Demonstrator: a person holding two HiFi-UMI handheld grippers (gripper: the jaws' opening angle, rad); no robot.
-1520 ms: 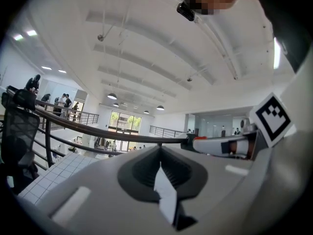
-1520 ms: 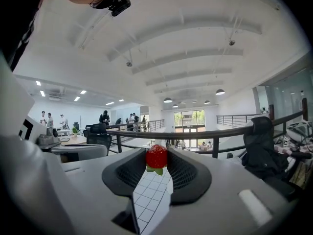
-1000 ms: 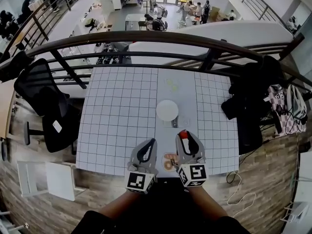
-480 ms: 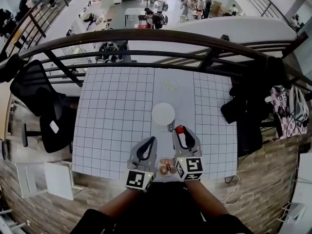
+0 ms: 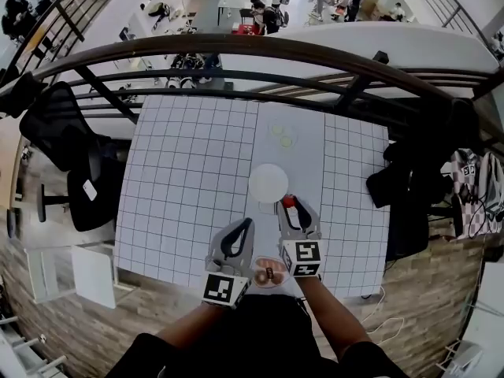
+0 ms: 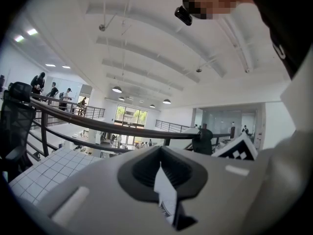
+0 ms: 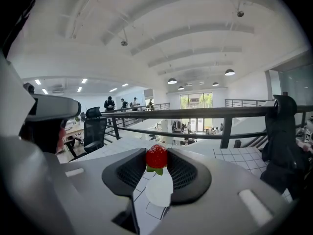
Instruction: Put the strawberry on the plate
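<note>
Gridded table (image 5: 181, 179), gripped strawberry (image 5: 289, 201) nearer plate (image 5: 268, 183)

No legible words, brands or numbers. Only signs: one black-and-white square coded marker (image 5: 223, 290) on the cube of the left gripper (image 5: 246, 225), and another (image 5: 305, 257) on the cube of the right gripper (image 5: 289, 205), both at the near edge of the table (image 5: 189, 172). White tag (image 5: 88, 190) on the chair left of the table: nothing readable. Print on the checked bag (image 5: 470, 181) right of the table: too small to read.
</note>
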